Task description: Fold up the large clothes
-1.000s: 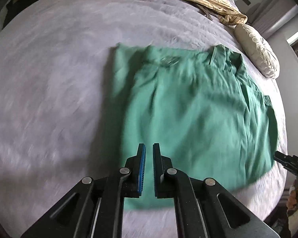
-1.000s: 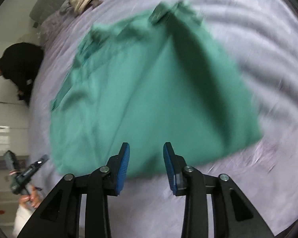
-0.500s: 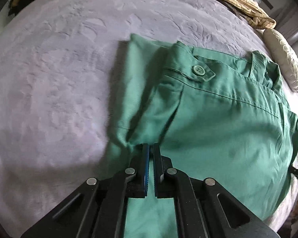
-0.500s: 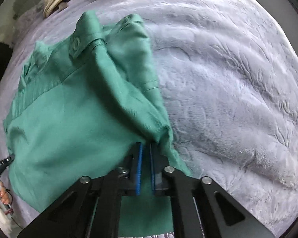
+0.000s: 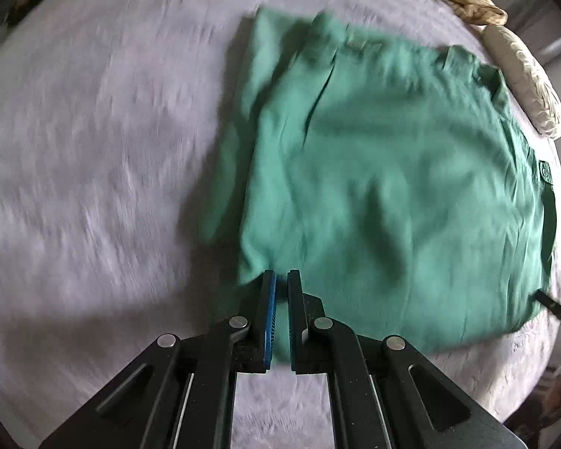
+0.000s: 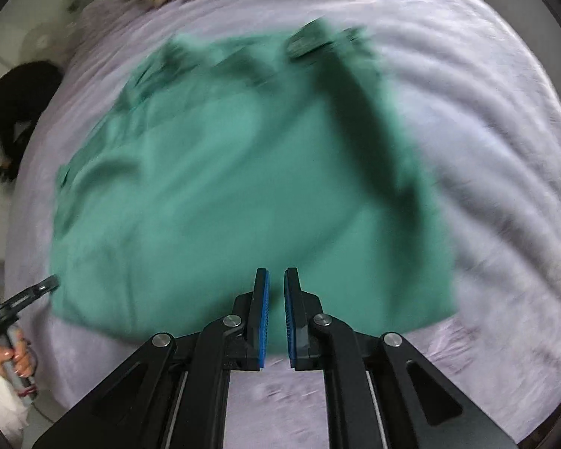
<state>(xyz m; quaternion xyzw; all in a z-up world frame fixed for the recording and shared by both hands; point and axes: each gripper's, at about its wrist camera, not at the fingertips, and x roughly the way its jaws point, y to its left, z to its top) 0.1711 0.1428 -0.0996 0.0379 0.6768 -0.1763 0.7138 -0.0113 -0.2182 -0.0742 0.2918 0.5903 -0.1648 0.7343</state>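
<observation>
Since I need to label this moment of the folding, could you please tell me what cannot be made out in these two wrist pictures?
- Folded green cotton garment, right wrist view: motion blur hides its seams and buttons.
- Whether the left gripper pinches the garment's near edge, left wrist view: blurred, partly hidden by the fingers.
- Cream ribbed pillow, left wrist view: cut off by the fisheye rim.
- Dark-clothed person, right wrist view: small, cut off at the edge.

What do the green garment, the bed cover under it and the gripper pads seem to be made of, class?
Green garment: probably a matte woven cotton-type cloth; it creases softly, without shine.
Bed cover: likely a soft lilac textile with a raised pattern; blur hides detail.
Left gripper pads: blue, finely ribbed, perhaps rubber or plastic, on black arms.
</observation>
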